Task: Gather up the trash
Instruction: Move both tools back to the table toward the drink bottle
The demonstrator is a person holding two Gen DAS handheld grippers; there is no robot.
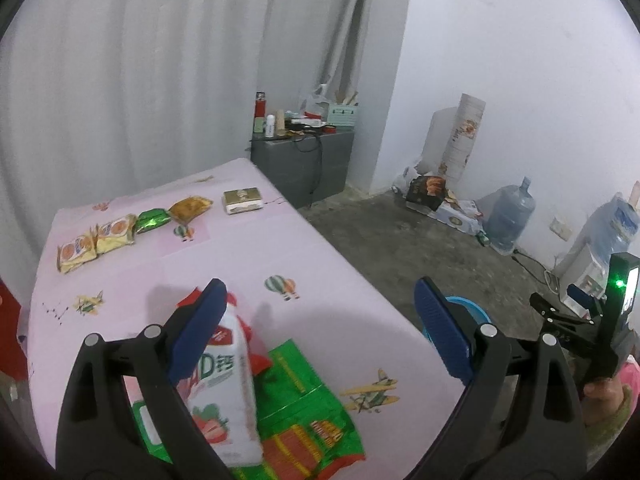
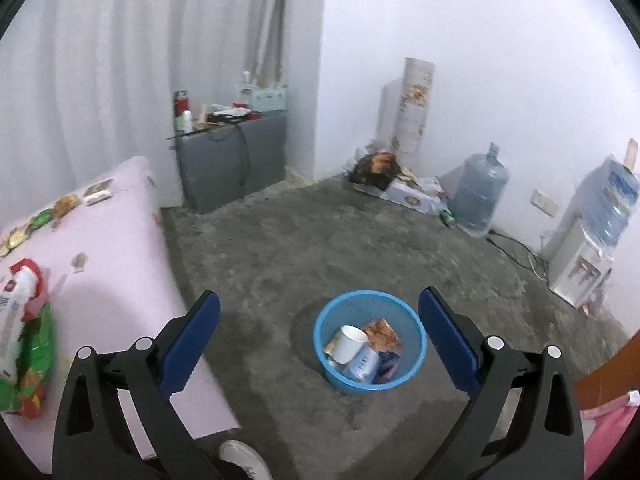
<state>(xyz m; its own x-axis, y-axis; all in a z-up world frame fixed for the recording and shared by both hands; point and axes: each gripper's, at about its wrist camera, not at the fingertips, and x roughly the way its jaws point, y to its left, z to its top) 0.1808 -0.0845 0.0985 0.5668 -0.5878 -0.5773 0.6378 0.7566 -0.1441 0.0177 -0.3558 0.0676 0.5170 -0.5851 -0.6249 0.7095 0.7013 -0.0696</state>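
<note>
My left gripper [image 1: 320, 328] is open above the pink table [image 1: 224, 264]. A white strawberry milk carton [image 1: 224, 396] lies just by its left finger, on a green snack bag [image 1: 312, 420] with a red wrapper [image 1: 256, 360] beneath. My right gripper [image 2: 320, 340] is open and empty over the floor, above a blue trash basket [image 2: 370, 340] that holds a paper cup [image 2: 350, 344] and wrappers. The carton and green bag also show at the left edge of the right wrist view [image 2: 28, 360]. The right gripper shows in the left wrist view [image 1: 580, 312].
Snack packets [image 1: 96, 240], a green packet [image 1: 152, 220], an orange packet [image 1: 190, 208] and a small box [image 1: 242, 200] line the table's far side. A grey cabinet [image 2: 232, 160], water jugs [image 2: 480, 196], a dispenser [image 2: 580, 264] and cardboard [image 2: 400, 188] stand along the walls.
</note>
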